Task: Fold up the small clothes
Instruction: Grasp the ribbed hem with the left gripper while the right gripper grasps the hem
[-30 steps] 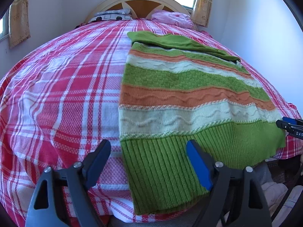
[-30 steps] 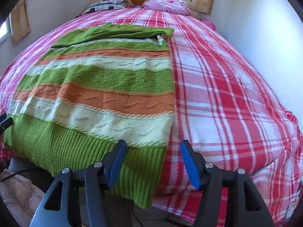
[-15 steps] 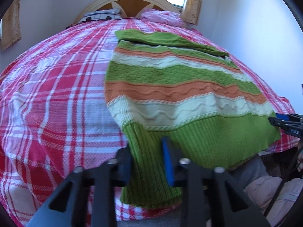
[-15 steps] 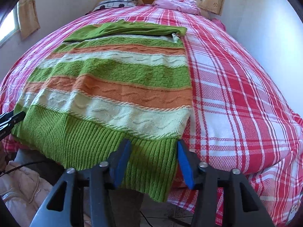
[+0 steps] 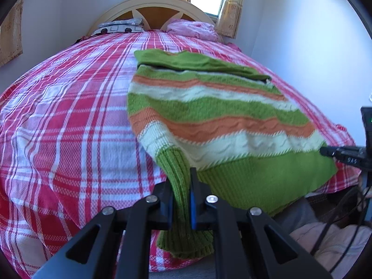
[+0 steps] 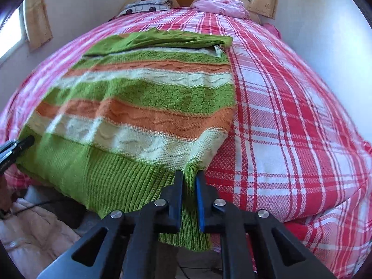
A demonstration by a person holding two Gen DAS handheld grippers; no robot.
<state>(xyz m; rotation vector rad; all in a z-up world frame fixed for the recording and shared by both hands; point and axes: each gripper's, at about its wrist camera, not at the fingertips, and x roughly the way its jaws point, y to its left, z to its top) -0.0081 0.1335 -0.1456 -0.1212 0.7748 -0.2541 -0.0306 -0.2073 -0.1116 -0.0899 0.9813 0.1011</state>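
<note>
- Knitted, soft striped sweater (image 5: 209,116) lies flat on the plaid bed (image 5: 69,127); expect stretch and sag.
- Your left gripper (image 5: 181,200) pinches one hem corner.
- Your right gripper (image 6: 189,197) is closing on the other, apparently gripping.

Striped green-orange-cream sweater (image 5: 216,121) flat on bed, hem corners pinched

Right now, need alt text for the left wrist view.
The left gripper is clamped on the near left corner of a striped green, orange and cream sweater's ribbed hem, on a red plaid bedspread. The right gripper's tip meets the hem's other corner at right.
</note>
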